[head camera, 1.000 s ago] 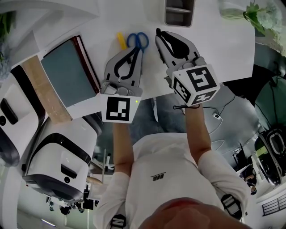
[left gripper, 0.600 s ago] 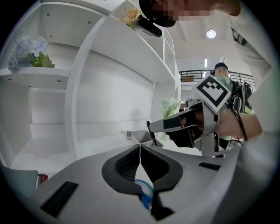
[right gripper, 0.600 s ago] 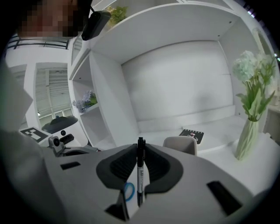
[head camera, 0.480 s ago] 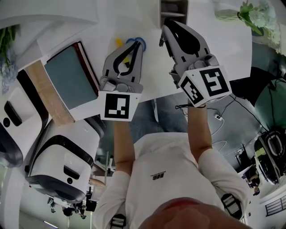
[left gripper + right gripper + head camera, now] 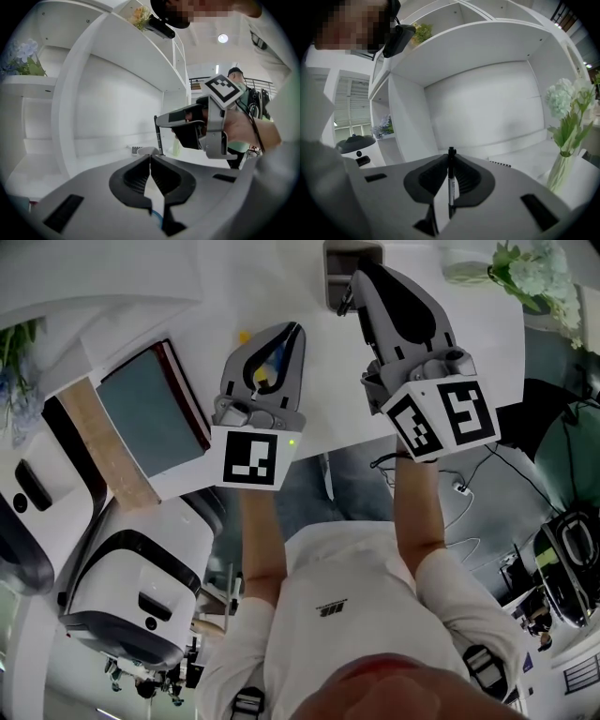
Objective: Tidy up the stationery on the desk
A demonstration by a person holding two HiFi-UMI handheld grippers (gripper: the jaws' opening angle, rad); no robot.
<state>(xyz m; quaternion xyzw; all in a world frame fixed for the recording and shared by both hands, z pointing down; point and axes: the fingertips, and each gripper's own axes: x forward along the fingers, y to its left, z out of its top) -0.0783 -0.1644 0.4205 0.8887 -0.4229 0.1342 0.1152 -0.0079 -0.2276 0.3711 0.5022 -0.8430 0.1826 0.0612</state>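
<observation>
One item up, nothing filed yet | right hand-held gripper [image 5: 450, 157] has just been closing and now clamps a slim black pen [image 5: 451, 183] upright, close to the grey box-shaped holder [image 5: 352, 261] | left hand-held gripper [image 5: 150, 157] has its jaws together, empty, over blue-handled scissors [image 5: 274, 360] and a yellow stick-shaped item [image 5: 244, 337] lying on the white tabletop [image 5: 469, 343] | remaining: drop pen, then clear those two.

White desk [image 5: 323, 381] fills upper half of head view, near edge running across mid-frame. Left of frame: closed book [image 5: 150, 409], grey-teal cover, dark red edge, lying flat and askew. Tan wooden strip [image 5: 101, 442] along book's lower-left side; on desk or beside it, cannot tell. Upper centre-left: yellow item [image 5: 244, 337], mostly covered. Top centre: grey open box [image 5: 352, 268], cut by frame edge. Upper right: glass vase of pale flowers [image 5: 525, 268], upright.
</observation>
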